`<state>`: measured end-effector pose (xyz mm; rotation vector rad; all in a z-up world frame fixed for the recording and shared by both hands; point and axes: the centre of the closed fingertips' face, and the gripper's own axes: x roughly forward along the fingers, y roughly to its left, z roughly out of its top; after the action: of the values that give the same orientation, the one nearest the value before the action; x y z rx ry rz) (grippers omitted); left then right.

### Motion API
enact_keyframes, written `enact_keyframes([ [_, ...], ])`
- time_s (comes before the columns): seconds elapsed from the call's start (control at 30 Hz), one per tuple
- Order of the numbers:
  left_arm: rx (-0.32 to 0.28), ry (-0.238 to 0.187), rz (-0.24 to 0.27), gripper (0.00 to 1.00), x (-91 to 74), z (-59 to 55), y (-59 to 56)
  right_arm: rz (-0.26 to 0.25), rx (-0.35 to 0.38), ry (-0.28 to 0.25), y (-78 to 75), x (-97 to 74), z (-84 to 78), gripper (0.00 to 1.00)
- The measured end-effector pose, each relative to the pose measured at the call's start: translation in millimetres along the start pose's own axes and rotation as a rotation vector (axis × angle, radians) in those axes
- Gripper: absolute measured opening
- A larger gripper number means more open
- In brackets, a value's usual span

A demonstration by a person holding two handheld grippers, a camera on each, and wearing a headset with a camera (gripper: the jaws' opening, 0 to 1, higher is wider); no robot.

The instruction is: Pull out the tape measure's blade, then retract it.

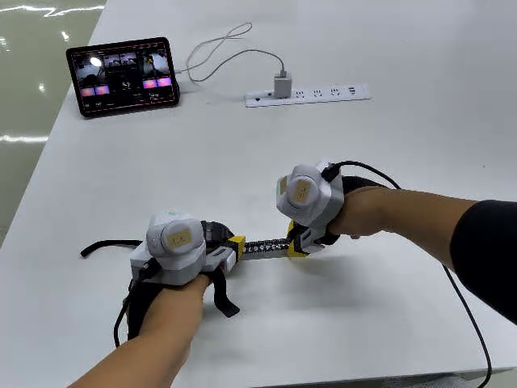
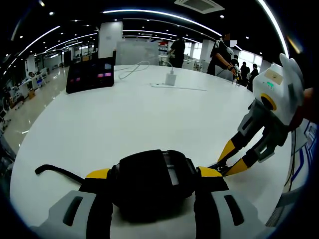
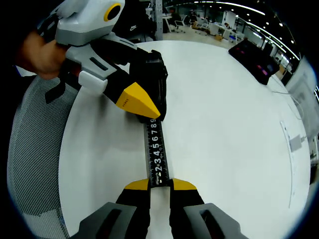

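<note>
White workbench (image 1: 363, 145), head view: the tape measure's case (image 1: 212, 234) lay in my left gripper (image 1: 230, 252), a short run of blade (image 1: 265, 247) reaching my right gripper (image 1: 295, 245); the pull, I judged, wanted a straight, level line with the case pinned. Left gripper view: jaws stood wide, clamped on the case's sides. Right gripper view: jaws were nearly closed, pinching the blade's tip.

Tape measure (image 1: 215, 235) is sitting lower left within the left gripper (image 2: 153, 173), its blade (image 1: 265, 247) stretching right into the right gripper (image 3: 159, 184); tablet (image 1: 123, 77) is lying upper left.
</note>
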<state>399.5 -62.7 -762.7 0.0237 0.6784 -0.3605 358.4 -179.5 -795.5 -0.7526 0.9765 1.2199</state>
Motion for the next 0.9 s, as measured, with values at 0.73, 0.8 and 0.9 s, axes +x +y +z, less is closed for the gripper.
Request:
enact_keyframes([
  [0.73, -0.004, 0.0, -0.001, 0.62, 0.6, 0.0, 0.5, -0.001, 0.004, -0.021, 2.8, 4.8, 11.5, 0.1],
  [0.8, -0.004, 0.0, -0.001, 0.62, 0.7, 0.0, 0.8, 0.0, 0.004, -0.022, 3.0, 4.8, 12.4, 0.1],
  [0.9, -0.004, 0.0, -0.002, 0.62, 0.6, 0.0, 0.9, -0.003, 0.001, -0.024, 3.1, 5.1, 14.0, 0.1],
])
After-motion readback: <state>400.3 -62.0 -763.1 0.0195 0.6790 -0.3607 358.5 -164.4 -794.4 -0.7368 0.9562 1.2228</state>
